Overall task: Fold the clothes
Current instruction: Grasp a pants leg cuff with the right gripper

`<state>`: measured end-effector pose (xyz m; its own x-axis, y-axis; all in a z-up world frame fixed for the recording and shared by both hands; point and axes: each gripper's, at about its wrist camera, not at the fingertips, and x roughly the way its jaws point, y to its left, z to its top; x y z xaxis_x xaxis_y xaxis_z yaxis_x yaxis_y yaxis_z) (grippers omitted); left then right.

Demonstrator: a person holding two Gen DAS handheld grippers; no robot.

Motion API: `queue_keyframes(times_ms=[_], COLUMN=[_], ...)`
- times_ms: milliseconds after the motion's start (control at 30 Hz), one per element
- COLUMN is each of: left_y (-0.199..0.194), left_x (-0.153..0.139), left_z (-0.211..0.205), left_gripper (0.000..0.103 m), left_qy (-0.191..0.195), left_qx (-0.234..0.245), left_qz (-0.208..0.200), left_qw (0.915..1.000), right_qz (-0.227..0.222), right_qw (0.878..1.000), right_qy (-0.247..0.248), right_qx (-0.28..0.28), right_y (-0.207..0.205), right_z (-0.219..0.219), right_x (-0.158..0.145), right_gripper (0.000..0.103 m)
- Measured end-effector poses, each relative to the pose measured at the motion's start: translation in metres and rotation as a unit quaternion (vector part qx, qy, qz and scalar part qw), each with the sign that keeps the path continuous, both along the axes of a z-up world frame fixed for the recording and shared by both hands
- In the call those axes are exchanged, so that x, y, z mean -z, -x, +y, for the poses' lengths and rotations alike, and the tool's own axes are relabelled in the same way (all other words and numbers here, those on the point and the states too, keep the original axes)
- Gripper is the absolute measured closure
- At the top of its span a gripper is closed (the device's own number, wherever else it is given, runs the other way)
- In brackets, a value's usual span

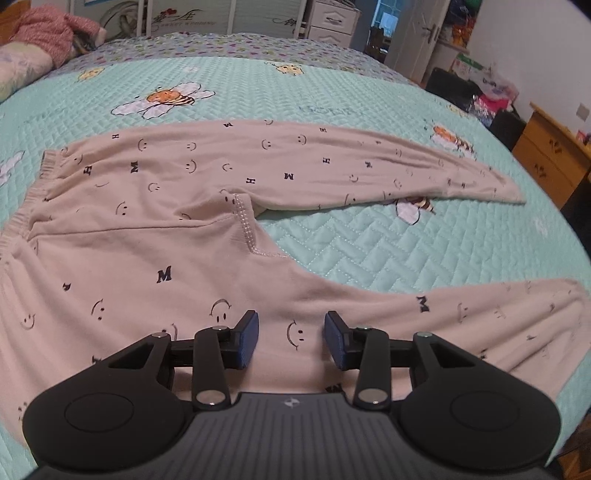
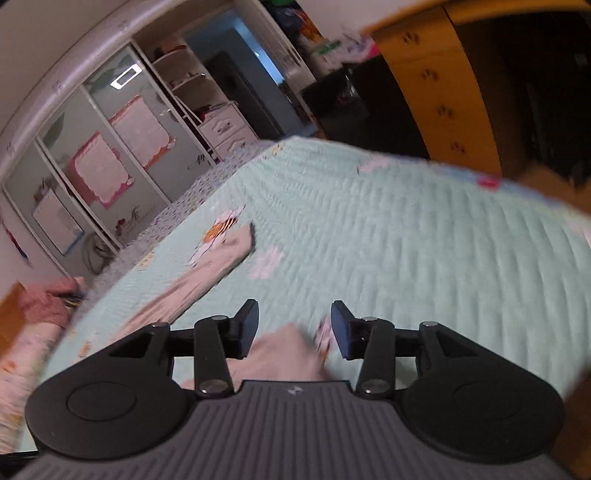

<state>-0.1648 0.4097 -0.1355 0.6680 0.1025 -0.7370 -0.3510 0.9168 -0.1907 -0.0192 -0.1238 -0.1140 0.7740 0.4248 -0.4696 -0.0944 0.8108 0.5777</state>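
Lying spread flat on the bed is a pair of pale pink trousers printed with smiley faces and letters, waistband at the left, one leg stretched across the mint quilted cover and the other running toward the lower right. The left hand-held gripper hangs over the near leg with its blue pads parted and nothing pinched between them. The right hand-held gripper also stands parted; the blurred end of a trouser leg lies beneath it, and whether a pad touches the cloth cannot be told. A pink garment and a pillow sit at the far left corner of the bed. Beyond it stand a wardrobe, white drawers, a wooden cabinet and an open doorway.
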Motion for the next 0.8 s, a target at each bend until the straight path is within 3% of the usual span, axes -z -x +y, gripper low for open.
queue_keyframes(times_ms=[133, 300, 400, 467, 533, 567, 700, 800], left_y=[0.023, 0.068, 0.094, 0.107, 0.114, 0.115, 0.108, 0.101], left_x=[-0.010, -0.013, -0.005, 0.001, 0.009, 0.013, 0.028, 0.036], left_z=[0.000, 0.010, 0.014, 0.013, 0.009, 0.007, -0.005, -0.013], left_gripper=[0.061, 0.061, 0.061, 0.061, 0.061, 0.061, 0.060, 0.057], left_qy=[0.024, 0.128, 0.205, 0.250, 0.294, 0.317, 0.379, 0.396], left_qx=[-0.002, -0.042, -0.076, -0.097, -0.112, -0.114, -0.118, -0.130], left_qz=[-0.009, -0.008, 0.007, 0.014, 0.014, 0.012, 0.004, -0.007], left_qw=[0.9997, 0.9909, 0.9757, 0.9633, 0.9492, 0.9416, 0.9178, 0.9089], right_qz=[0.060, 0.100, 0.100, 0.100, 0.109, 0.110, 0.109, 0.107], right_qw=[0.998, 0.991, 0.985, 0.984, 0.984, 0.983, 0.983, 0.983], right_qy=[-0.032, -0.077, -0.131, -0.141, -0.137, -0.137, -0.141, -0.141], right_qx=[0.001, 0.036, 0.053, 0.050, 0.046, 0.045, 0.040, 0.042], right_y=[0.018, 0.014, 0.010, 0.006, 0.004, 0.005, 0.011, 0.014], right_z=[0.007, 0.014, 0.011, 0.011, 0.011, 0.011, 0.009, 0.009], right_x=[0.015, 0.038, 0.046, 0.049, 0.051, 0.052, 0.057, 0.057], right_gripper=[0.057, 0.057, 0.057, 0.063, 0.095, 0.099, 0.100, 0.100])
